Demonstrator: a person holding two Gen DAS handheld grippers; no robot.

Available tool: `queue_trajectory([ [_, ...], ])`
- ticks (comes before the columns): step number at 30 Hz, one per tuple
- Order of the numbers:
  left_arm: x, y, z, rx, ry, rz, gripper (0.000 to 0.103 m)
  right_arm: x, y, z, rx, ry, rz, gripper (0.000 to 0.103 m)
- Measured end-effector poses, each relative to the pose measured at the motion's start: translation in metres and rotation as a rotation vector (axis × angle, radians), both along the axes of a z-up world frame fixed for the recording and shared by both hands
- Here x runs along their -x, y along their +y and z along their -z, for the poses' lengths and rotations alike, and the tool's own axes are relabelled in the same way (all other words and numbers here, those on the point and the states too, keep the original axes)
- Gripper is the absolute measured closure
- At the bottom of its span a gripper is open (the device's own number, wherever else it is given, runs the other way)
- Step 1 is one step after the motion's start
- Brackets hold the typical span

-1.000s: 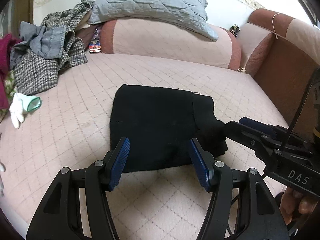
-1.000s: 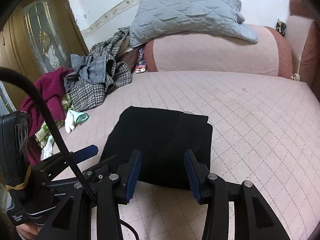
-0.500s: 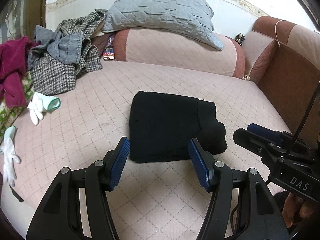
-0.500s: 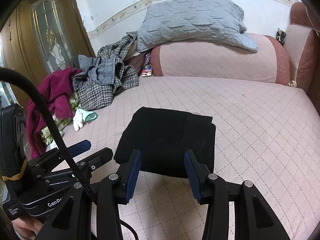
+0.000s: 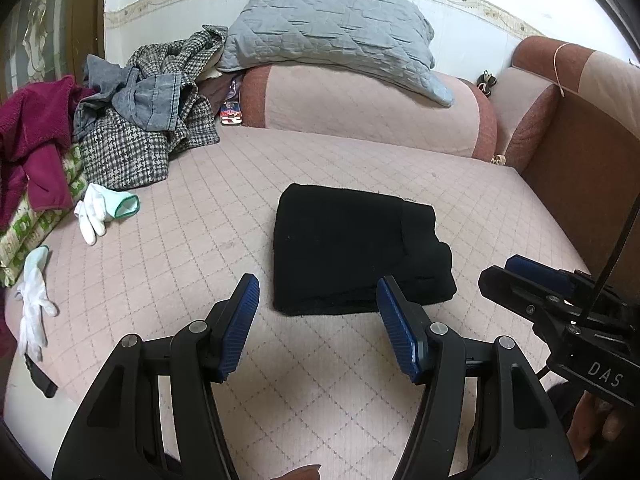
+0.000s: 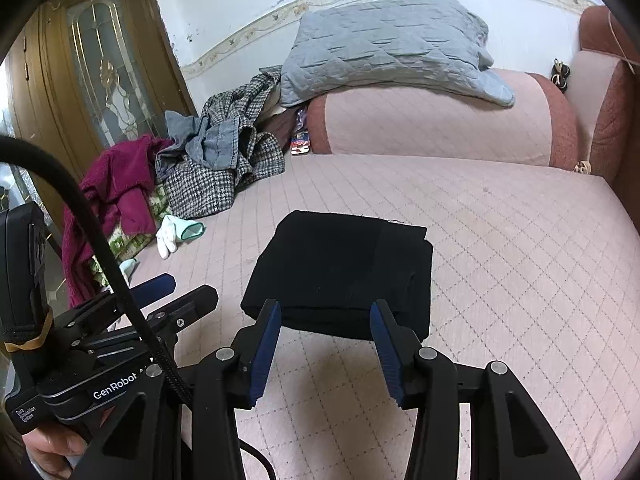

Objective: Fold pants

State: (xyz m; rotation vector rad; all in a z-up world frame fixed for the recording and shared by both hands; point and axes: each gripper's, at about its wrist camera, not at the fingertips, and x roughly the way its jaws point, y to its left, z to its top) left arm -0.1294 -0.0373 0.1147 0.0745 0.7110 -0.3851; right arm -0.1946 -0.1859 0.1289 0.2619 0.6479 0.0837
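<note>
The black pants (image 5: 352,248) lay folded into a compact rectangle mid-bed (image 5: 224,208). Both the left tongs (image 5: 318,328) and the right tongs (image 6: 325,350) hung spread and empty just short of its near edge. The fold looked finished; backing straight off without snagging that edge seemed wisest.

The support surface was a pink quilted mattress (image 5: 320,380) with a diamond stitch pattern. Folded black pants (image 5: 352,248) lay flat near its centre. At the far left lay a heap of clothes (image 5: 148,120) (houndstooth, denim and maroon pieces). Two white gloves (image 5: 100,210) (image 5: 34,300) lay apart along the left edge. A pink bolster (image 5: 360,112) spanned the far side.
</note>
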Motion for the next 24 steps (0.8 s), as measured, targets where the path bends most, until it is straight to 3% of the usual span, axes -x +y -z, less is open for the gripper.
queue_trajectory([
  [24, 0.0002, -0.0037, 0.0015, -0.007, 0.002, 0.006, 0.042, 0.0016, -0.0061, 0.0039, -0.028, 0.015, 0.003, 0.057],
])
